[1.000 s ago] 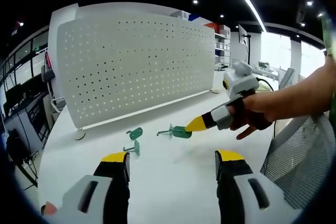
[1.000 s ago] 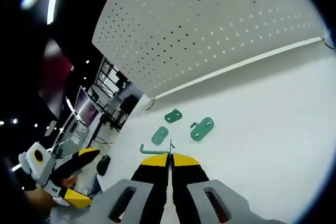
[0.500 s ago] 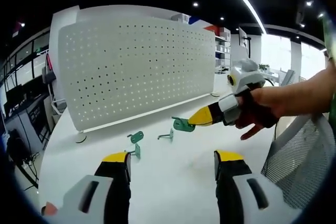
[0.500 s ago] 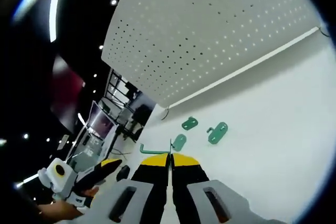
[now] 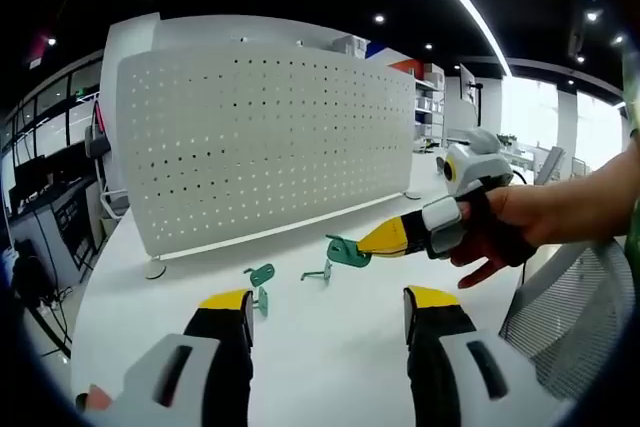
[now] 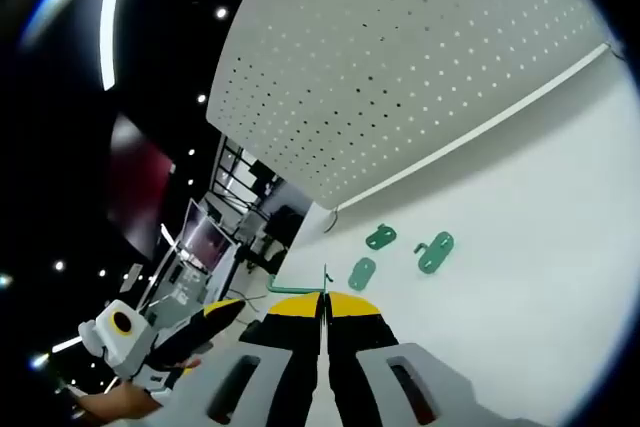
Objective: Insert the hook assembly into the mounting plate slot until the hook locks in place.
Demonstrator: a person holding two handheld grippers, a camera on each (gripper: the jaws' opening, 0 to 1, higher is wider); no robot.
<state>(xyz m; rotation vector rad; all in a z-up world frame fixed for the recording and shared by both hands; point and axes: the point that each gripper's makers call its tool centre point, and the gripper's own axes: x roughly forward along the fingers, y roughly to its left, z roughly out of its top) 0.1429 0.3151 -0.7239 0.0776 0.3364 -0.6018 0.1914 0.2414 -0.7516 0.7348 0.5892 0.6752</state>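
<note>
A green hook (image 5: pixel 347 251) hangs above the white table (image 5: pixel 120 287), with my right gripper (image 5: pixel 380 239) shut on its plate. In the right gripper view the shut jaws (image 6: pixel 322 302) pinch that hook (image 6: pixel 297 289) edge-on. The white perforated mounting plate (image 5: pixel 260 137) stands upright behind it, a short gap away, and spans the top of the right gripper view (image 6: pixel 420 67). My left gripper (image 5: pixel 328 299) is open and holds nothing, low over the table in front of the hook. It also appears low at the left, seen from the right gripper (image 6: pixel 190 332).
Three spare green hooks lie on the table: one (image 5: pixel 262 273), one (image 5: pixel 258 299) by my left jaw tip, one (image 5: pixel 318 272) under the held hook. They appear again (image 6: pixel 380 237), (image 6: pixel 362 272), (image 6: pixel 435 250). A mesh chair (image 5: pixel 570 297) stands right.
My right gripper has lifted the hook off the table and carried it a little up and right, towards the plate. The left gripper has stayed open and nearly still.
</note>
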